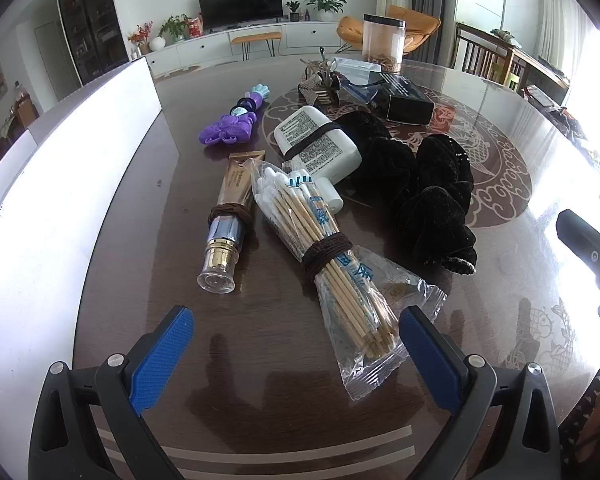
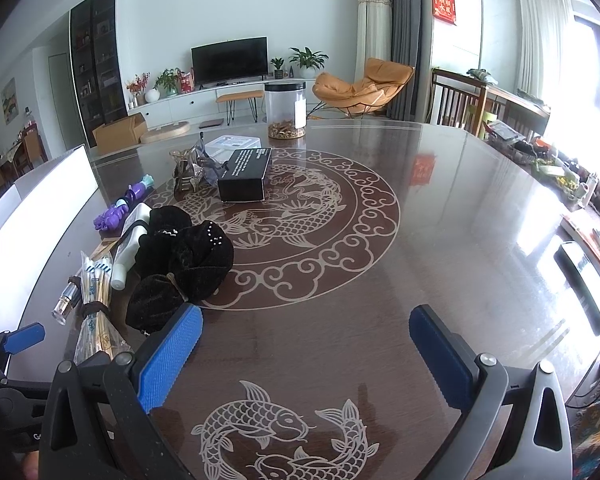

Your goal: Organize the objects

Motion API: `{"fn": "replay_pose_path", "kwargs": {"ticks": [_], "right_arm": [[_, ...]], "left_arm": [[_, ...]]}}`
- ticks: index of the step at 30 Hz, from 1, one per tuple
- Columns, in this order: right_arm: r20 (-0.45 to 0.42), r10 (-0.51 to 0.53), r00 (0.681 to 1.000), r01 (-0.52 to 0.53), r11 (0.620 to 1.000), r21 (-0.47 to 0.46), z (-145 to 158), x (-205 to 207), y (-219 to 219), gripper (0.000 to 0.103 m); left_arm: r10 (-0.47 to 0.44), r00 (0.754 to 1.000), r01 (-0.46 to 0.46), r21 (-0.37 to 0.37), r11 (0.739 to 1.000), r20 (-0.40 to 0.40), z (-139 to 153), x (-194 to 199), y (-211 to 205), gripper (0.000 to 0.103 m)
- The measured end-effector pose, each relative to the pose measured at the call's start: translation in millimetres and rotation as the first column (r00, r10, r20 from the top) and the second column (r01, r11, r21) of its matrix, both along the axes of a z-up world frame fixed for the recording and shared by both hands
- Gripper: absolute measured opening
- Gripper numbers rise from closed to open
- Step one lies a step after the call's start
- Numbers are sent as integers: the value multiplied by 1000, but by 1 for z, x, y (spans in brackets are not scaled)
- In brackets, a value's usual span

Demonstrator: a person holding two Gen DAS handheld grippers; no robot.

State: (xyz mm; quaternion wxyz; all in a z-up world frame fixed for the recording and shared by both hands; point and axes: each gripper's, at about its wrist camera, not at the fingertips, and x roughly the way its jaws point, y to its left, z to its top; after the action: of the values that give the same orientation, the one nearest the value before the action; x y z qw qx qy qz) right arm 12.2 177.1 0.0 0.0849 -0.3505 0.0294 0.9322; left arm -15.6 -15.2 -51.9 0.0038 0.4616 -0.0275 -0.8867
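Organizing: early stage, nothing held.
Swab bag (image 1: 332,256), tube (image 1: 230,216), bottle (image 1: 320,144), scrunchies (image 1: 428,184) loose on tabletop (image 2: 440,240); left gripper (image 1: 296,354), right gripper (image 2: 306,356) both wide, empty.

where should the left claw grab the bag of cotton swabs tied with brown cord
Take the clear plastic bag of wooden cotton swabs just below its brown cord wrap, where the sticks are bundled tight. It lies flat and slanted on the dark glossy table, so the open left claw should probably descend from above, fingers straddling the bundle crosswise.
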Motion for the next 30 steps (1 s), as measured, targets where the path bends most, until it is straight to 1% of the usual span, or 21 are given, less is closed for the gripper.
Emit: {"fn": "replay_pose_path", "kwargs": {"ticks": [5,15,22,30], "right_arm": [[0,0,1000,0,1000,0,0,0,0,103],[4,2,1000,-2,1000,-8,-2,-1,-1,103],[4,0,1000,0,1000,-12,-2,-1,0,103],[5,-2,1000,2,1000,-18,-2,-1,1,103]], "left_arm": [[2,1000,-2,5,1000,1,2,-1,0,103],[8,999,-7,23,1000,-32,19,1,-6,103],[24,999,-24,32,999,-22,18,1,-10,103],[28,999,-27,31,999,-28,21,3,-12,103]]}}
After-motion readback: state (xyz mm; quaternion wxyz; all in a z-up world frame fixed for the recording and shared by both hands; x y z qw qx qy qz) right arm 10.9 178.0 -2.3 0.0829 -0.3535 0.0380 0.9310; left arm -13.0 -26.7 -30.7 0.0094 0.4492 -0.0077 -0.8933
